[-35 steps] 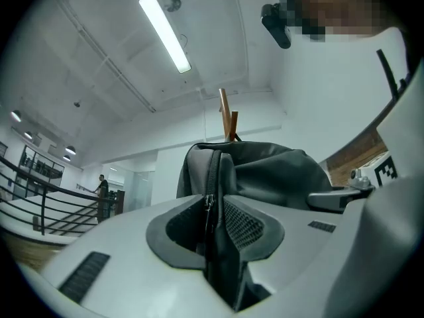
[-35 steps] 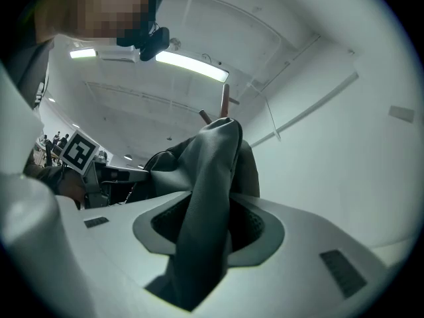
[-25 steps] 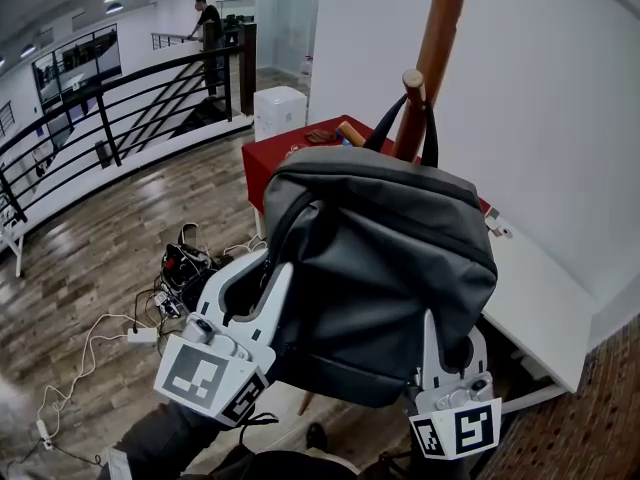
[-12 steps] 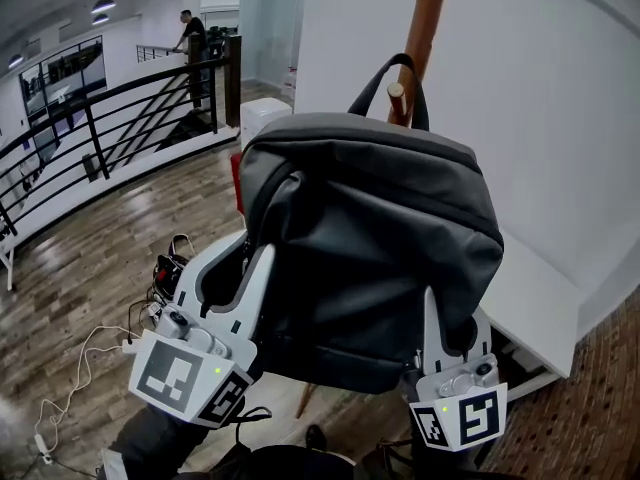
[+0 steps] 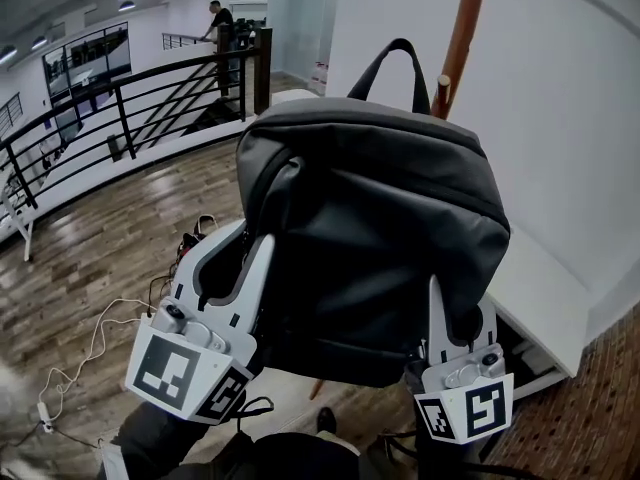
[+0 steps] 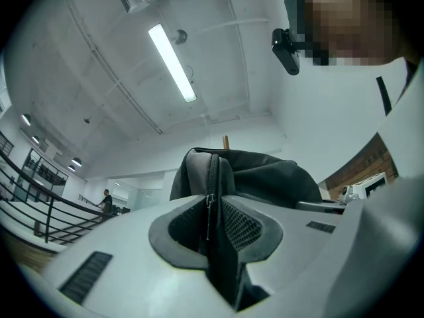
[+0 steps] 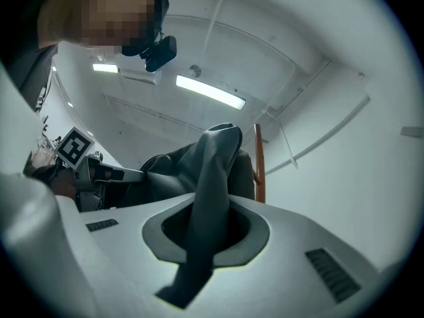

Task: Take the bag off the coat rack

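Note:
The grey backpack [image 5: 380,228] hangs in the air in front of me, held from below by both grippers. My left gripper [image 5: 236,268] is shut on the bag's zippered side seam [image 6: 211,204]. My right gripper [image 5: 456,326] is shut on a fold of the bag's fabric [image 7: 207,204]. The black top handle [image 5: 397,56] stands up just left of the coat rack's wooden peg [image 5: 442,90] and looks free of it. The rack's brown pole [image 5: 464,28] rises behind the bag, also seen as a pole [image 7: 259,164] in the right gripper view.
A white wall is close behind the rack, with a white ledge [image 5: 540,298] at the lower right. A black railing [image 5: 120,118] and stairs lie to the left. Cables [image 5: 90,348] trail over the wooden floor below. A person [image 5: 218,18] stands far off.
Both grippers have raised the bag and carried it left. The handle, looped over the peg before, has come off it and now sits left of the peg.

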Motion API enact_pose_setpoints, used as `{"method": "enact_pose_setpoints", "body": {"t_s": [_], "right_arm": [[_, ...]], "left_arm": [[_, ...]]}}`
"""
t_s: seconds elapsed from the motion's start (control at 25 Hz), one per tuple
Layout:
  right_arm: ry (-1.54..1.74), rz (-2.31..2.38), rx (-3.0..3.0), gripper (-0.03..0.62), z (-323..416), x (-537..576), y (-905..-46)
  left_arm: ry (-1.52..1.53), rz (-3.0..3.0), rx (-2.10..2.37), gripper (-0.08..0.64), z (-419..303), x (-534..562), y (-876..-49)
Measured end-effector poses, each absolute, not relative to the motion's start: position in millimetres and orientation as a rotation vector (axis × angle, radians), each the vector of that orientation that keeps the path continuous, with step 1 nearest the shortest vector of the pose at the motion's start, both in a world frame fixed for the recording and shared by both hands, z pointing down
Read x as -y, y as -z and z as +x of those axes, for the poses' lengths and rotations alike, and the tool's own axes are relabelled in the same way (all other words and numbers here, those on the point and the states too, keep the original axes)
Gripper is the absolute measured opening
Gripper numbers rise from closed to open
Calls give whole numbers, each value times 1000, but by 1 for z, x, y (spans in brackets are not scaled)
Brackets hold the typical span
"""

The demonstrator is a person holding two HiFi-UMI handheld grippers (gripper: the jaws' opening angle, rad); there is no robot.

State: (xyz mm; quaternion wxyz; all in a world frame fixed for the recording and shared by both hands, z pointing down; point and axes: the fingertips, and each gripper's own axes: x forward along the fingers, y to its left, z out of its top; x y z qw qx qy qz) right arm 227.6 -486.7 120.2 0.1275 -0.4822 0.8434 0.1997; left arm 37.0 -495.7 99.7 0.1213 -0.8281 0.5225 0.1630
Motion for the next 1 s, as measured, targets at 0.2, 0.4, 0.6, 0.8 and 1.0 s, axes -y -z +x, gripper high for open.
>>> {"method": "enact_pose_setpoints", "body": {"t_s": [0.2,0.4,0.6,0.8,1.0], "right_arm": [[-496,-1250,-2527,35,175,498,-154],[-388,-1010,-2623,35,105,476,-161],[-286,-708,-2709,35,37,466,-171],[-228,-388,-2777,35,-23,465,-175],[-170,-50,-2813,35,-78,443,-181]], "left_arm": [[-413,-2331,-1687,78,-15,485,-132],[-346,-2161,-1920,78,-78,429,-136],[-280,-1924,-2169,78,-131,377,-144],[-253,-1648,-2387,78,-166,341,-152],[-232,-1344,-2574,78,-188,287,-162]]}}
